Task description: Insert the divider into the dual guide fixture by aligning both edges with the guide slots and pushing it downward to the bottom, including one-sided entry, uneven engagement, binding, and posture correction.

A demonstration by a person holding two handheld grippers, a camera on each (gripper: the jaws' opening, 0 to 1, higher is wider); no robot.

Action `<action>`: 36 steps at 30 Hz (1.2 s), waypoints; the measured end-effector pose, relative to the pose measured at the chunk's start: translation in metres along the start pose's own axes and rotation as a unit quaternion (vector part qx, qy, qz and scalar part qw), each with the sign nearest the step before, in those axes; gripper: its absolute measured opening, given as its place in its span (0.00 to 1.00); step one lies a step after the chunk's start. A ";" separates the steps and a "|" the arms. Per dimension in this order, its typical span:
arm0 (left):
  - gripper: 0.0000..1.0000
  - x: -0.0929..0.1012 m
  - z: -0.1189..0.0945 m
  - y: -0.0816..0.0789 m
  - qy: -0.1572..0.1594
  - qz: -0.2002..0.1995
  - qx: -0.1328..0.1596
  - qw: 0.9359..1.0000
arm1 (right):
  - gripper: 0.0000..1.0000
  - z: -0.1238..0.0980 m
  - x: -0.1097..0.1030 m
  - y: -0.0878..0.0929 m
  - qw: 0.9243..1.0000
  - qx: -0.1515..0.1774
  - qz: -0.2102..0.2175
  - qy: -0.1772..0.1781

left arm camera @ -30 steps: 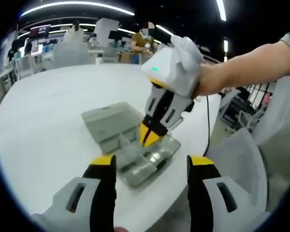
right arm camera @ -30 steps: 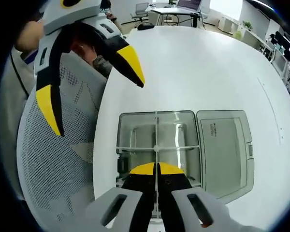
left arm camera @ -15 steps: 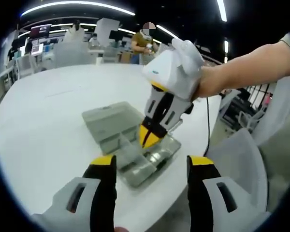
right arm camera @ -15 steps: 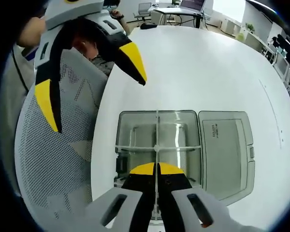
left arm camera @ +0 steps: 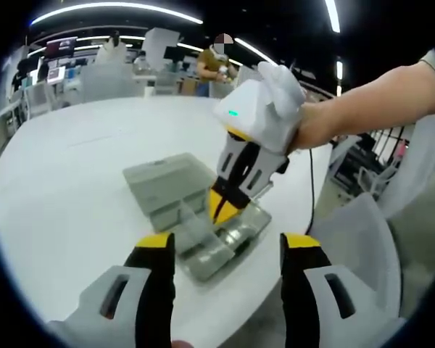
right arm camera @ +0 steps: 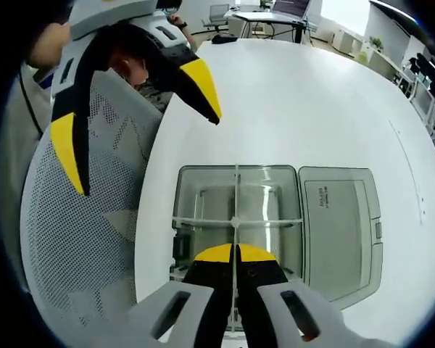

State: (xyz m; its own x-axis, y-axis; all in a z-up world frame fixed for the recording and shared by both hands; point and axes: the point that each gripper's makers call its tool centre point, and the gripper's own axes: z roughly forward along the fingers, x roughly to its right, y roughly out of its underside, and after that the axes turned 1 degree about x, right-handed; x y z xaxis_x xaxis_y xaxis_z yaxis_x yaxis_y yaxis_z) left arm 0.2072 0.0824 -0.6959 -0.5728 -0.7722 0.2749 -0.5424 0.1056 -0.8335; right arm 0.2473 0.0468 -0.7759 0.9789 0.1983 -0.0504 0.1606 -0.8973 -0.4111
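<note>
A clear plastic box [right arm camera: 235, 217] with its lid [right arm camera: 341, 225] folded open lies on the white table [right arm camera: 297, 94]. My right gripper [right arm camera: 235, 253] is shut on a thin clear divider [right arm camera: 235, 199] that stands on edge along the box's middle, crossing a second divider. In the left gripper view, the right gripper [left arm camera: 223, 205] points down into the box [left arm camera: 203, 225], held by a hand. My left gripper [left arm camera: 228, 250] is open, holds nothing, and hovers near the box's front. It appears in the right gripper view as the left gripper [right arm camera: 138, 116], above the table edge.
A mesh office chair [right arm camera: 80, 239] sits beside the table's edge, near the box. Another chair [left arm camera: 362, 239] shows at the right. Desks, monitors and a person stand far behind the table [left arm camera: 94, 138].
</note>
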 end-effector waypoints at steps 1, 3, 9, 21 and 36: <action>0.57 0.000 0.000 0.000 0.000 0.001 0.000 1.000 | 0.00 0.000 0.000 0.000 1.000 0.000 -0.001 0.000; 0.57 0.001 0.000 0.000 0.000 0.001 0.000 1.000 | 0.00 0.000 0.001 0.000 1.000 0.000 -0.002 0.000; 0.57 0.001 -0.002 0.001 -0.001 0.001 0.000 1.000 | 0.00 0.000 0.001 0.000 1.000 -0.004 -0.005 0.001; 0.57 0.001 -0.003 0.000 -0.002 0.002 -0.002 1.000 | 0.00 0.002 0.002 0.003 1.000 -0.015 -0.022 0.005; 0.57 0.001 -0.004 0.004 0.000 0.006 -0.010 1.000 | 0.11 -0.006 0.002 0.005 1.000 -0.010 -0.015 0.020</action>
State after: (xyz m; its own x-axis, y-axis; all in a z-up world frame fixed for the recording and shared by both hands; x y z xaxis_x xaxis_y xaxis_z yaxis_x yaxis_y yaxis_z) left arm 0.2020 0.0840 -0.6967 -0.5797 -0.7707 0.2644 -0.5474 0.1280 -0.8270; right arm 0.2510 0.0400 -0.7729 0.9779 0.2091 -0.0009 0.1919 -0.8988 -0.3941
